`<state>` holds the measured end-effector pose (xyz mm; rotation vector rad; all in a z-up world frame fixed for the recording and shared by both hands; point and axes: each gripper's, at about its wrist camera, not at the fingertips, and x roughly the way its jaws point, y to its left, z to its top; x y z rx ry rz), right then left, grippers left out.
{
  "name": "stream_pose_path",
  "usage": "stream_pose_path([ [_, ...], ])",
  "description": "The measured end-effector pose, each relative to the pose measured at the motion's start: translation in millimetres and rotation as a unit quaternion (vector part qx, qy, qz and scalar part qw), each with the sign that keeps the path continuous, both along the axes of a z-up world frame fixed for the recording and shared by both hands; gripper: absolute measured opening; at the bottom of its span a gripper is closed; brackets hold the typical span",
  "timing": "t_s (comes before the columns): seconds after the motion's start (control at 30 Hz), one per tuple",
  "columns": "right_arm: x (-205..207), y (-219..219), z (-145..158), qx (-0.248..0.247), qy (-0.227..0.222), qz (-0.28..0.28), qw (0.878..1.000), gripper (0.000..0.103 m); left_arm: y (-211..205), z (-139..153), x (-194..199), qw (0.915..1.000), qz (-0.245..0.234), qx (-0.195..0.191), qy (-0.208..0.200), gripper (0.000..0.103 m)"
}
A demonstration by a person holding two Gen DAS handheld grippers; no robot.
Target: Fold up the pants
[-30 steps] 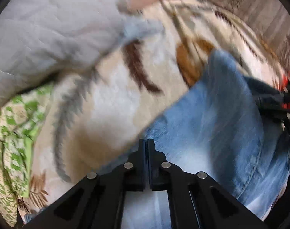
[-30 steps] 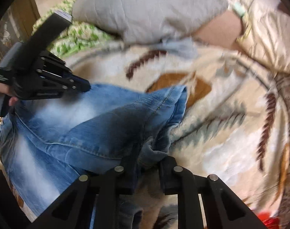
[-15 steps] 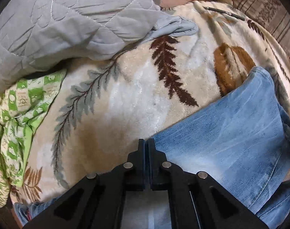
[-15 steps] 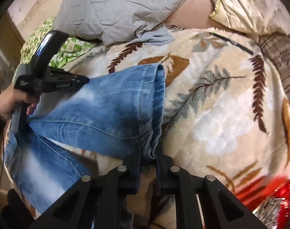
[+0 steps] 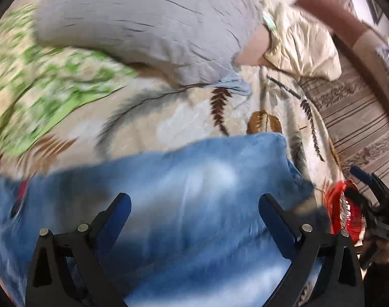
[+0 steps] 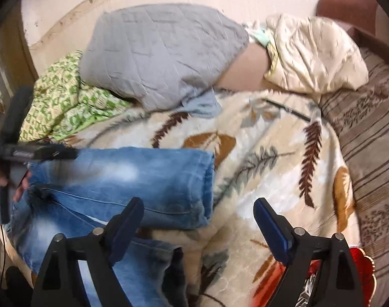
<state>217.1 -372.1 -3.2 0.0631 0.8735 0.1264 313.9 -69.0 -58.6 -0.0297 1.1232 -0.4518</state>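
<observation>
— So where are the pants now?

— Spread on the leaf-patterned blanket on the bed, one blue denim leg doubled over so its hem end lies flat across the rest, with a second leg showing beneath, nearer the camera.

— How will they handle?

— I judge them heavy for cloth and fairly stiff: denim holds a crease but drags on the plush blanket. Not fragile, not slippery. Best grips look like the thick hem or the folded edge, where several layers give the pads something to bite.

— And the grippers?

— The right hand-held gripper has its jaws opening, wide apart, nothing between them. The left hand-held gripper is likewise opening wide above the denim, pads off the cloth.

— Around that?

— A grey quilted pillow and a green-patterned cloth lie beyond, well apart.
</observation>
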Motion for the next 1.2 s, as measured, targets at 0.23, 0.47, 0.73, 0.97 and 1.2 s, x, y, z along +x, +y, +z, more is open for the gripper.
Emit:
stream_pose_path([
  [0.23, -19, 54, 29, -0.048, -0.032, 0.05, 0.997, 0.09, 127, 26, -78, 0.9962, 0.083, -0.005, -0.027, 0.103],
  [0.47, -37, 124, 85, -0.203, -0.098, 0.072, 0.972, 0.09, 224, 7, -154, 0.985, 0.158, 0.056, -0.043, 0.103],
  [0.73, -55, 163, 164, -0.184, -0.147, 0.117, 0.965, 0.098, 261, -25, -208, 0.9771, 0.203, 0.054, -0.031, 0.103],
  [0.97, -38, 249, 151, -0.123, -0.124, 0.22, 0.96, 0.099, 285, -45, -230, 0.9629, 0.265, 0.052, -0.014, 0.103],
  [1.2, -10, 353, 107, -0.071, -0.077, 0.293, 0.95, 0.099, 312, -72, -242, 0.9513, 0.305, 0.041, 0.01, 0.103],
])
